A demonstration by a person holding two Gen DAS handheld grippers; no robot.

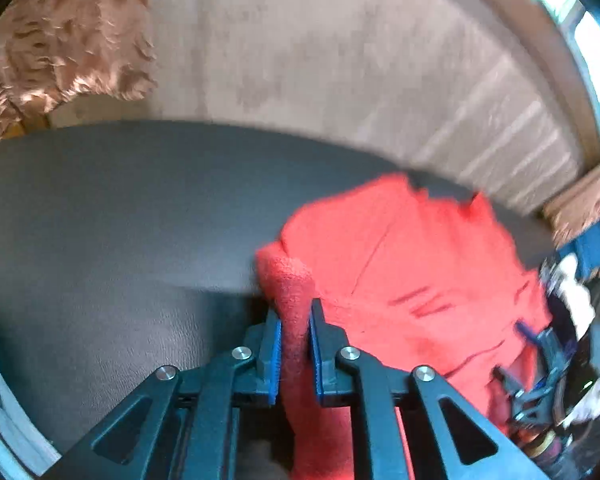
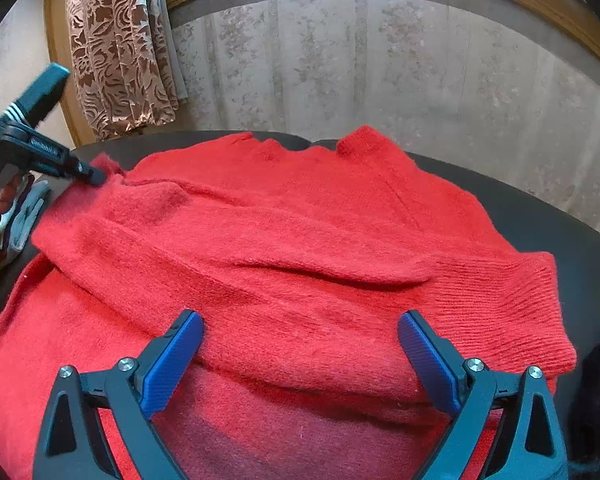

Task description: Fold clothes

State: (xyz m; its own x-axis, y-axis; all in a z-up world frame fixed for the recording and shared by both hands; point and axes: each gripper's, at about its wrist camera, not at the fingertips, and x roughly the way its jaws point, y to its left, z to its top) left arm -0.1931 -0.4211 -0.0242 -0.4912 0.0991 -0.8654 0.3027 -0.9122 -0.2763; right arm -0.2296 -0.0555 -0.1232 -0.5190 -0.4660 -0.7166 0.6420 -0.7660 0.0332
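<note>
1. A red knitted sweater [image 2: 300, 248] is spread over a dark desk [image 2: 540, 208], its neckline turned toward the far edge and a ribbed cuff [image 2: 532, 300] lying at the right of the right wrist view.
2. One sleeve is seen folded across the body of the sweater, forming a thick ridge that runs from the upper left to the cuff.
3. The left tool [image 1: 296, 344] is clamped on a bunched fold of the red knit; the fabric is pinched between the blue pads [image 1: 274, 356], which stand close together.
4. In the right wrist view the left tool [image 2: 96, 176] is seen at the far left corner of the sweater, its tip touching the cloth, with fingers of the person's hand [image 2: 0, 200] visible behind it.
5. The right tool [image 2: 300, 364] is held above the near part of the sweater with its jaws spread wide apart; nothing is gripped between the blue pads [image 2: 172, 364].
6. The folded sleeve is seen between the wide pads, but whether the cloth is touched by them cannot be told.
7. The left wrist view is blurred; the right tool [image 1: 540, 364] is made out at the right edge of it, beside the red fabric.
8. A pale patterned wall covering [image 2: 380, 80] and a brown patterned curtain [image 2: 116, 48] are seen behind the desk.
</note>
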